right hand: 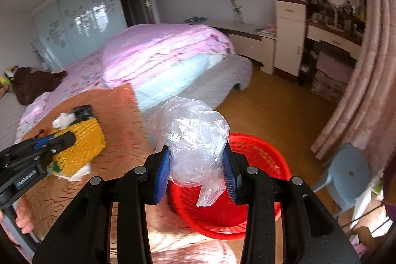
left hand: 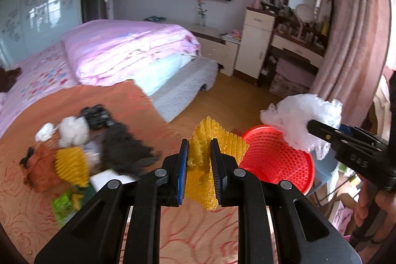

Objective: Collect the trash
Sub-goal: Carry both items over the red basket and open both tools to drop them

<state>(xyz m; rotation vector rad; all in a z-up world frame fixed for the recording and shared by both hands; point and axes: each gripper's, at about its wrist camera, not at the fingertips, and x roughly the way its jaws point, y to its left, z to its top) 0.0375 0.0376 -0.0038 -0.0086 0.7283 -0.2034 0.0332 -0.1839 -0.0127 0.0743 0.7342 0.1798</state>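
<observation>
My left gripper point(left hand: 199, 155) is clamped on a yellow bubble-wrap piece point(left hand: 210, 147), jaws pinched close w/ the sheet between them, held up just beside the red basket point(left hand: 279, 160). Right gripper point(right hand: 196, 166) is wider apart but closed around a crumpled clear plastic bag point(right hand: 193, 140), held right over the basket's rim. Rest of the trash pile point(left hand: 74, 140) (blurry, can't ID most of it) sits on the orange bedspread point(left hand: 138, 100), well apart from the basket.
</observation>
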